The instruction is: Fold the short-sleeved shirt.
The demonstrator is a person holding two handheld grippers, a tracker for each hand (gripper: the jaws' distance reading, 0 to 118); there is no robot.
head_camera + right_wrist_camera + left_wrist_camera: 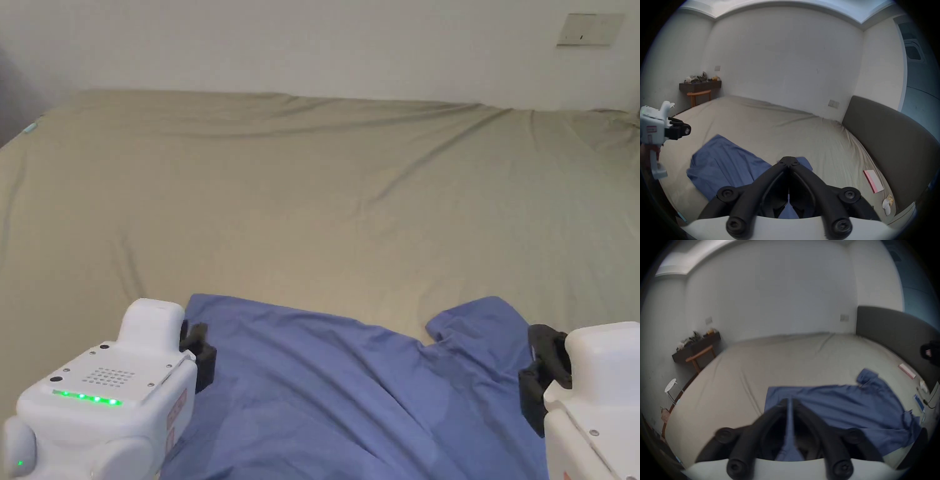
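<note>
The bed (325, 206), under its olive-tan sheet, takes up most of the head view, bare from the centre out to 12 o'clock. The short-sleeved shirt (350, 400), blue, lies on the near part of it at 6 o'clock, its far edge running from 8 o'clock toward 4 o'clock, with 1 sleeve (478, 325) bunched and turned up toward 4 o'clock.

The left gripper (790, 400) has its 2 jaws pressed together on a thin ridge of the shirt's cloth, which runs down between them in the left gripper view. The right gripper (789, 162) has its jaws closed tip to tip, and a sliver of blue shows low in the gap between them, so it appears to pinch the shirt as well, though the cloth at the tips is hidden.

Judging by this, the step in hand is laying the shirt flat before any fold. To do it well, the person should keep both pinches firm, draw the 2 grippers apart toward 9 and 3 o'clock until the cloth between them is taut, and then lower it evenly, so the wrinkles across the body smooth out. The bunched sleeve probably needs pulling straight afterwards. Uneven tension would likely skew the far edge.
</note>
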